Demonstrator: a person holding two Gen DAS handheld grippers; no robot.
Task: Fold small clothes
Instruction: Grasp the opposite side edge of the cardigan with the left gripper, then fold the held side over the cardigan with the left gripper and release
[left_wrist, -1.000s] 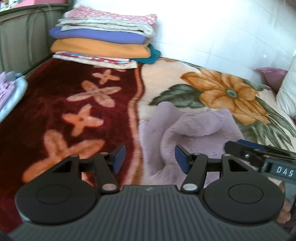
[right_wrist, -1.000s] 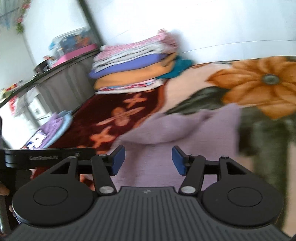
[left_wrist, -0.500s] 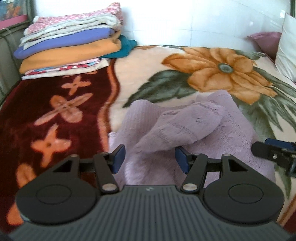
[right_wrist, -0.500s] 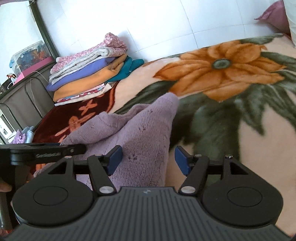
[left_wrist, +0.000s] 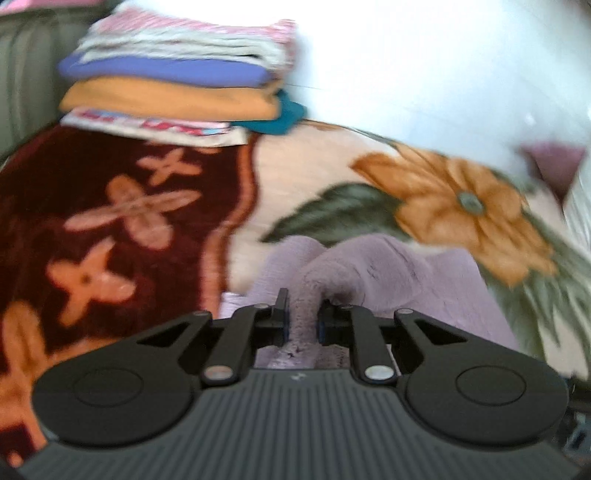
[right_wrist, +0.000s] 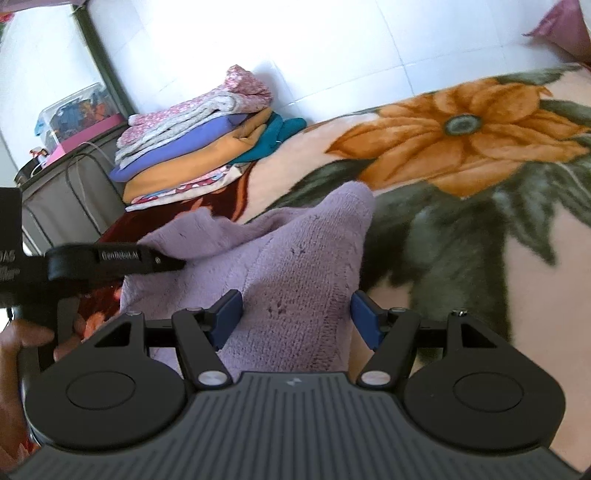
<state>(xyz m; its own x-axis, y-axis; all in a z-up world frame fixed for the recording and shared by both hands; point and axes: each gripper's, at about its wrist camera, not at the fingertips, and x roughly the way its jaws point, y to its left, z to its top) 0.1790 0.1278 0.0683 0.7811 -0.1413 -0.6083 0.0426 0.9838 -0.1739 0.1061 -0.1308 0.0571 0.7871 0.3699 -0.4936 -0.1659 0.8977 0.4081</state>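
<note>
A plush floral blanket is covering the bed, cream with a big orange flower on one side, dark maroon with pale blossoms on the other. A white tiled wall is running behind it. A stack of folded clothes is sitting at the far left corner against that wall, and a clear storage box is standing on a side unit beyond.

The lilac knit garment is lying rumpled on the blanket, straddling the maroon border, directly below both tools.

Left gripper: its jaws have just been closing, and a raised ridge of the lilac fabric is now pinched between the blue pads. That view is blurred, so how deep the bite is going cannot be told.

Right gripper: jaws standing wide, unclenched. A long flap of the garment is running straight ahead between the fingers, its long axis pointing away toward the flower, its edge lying close inside the right pad. The pads are not pressing it.

The left tool is showing side-on in the right view, its tip on the garment's left part, a hand gripping its handle.

Judgement: the right side is the one needing a grip next, and the flap edge is already lying between its fingers, so closing there looks sufficient.
</note>
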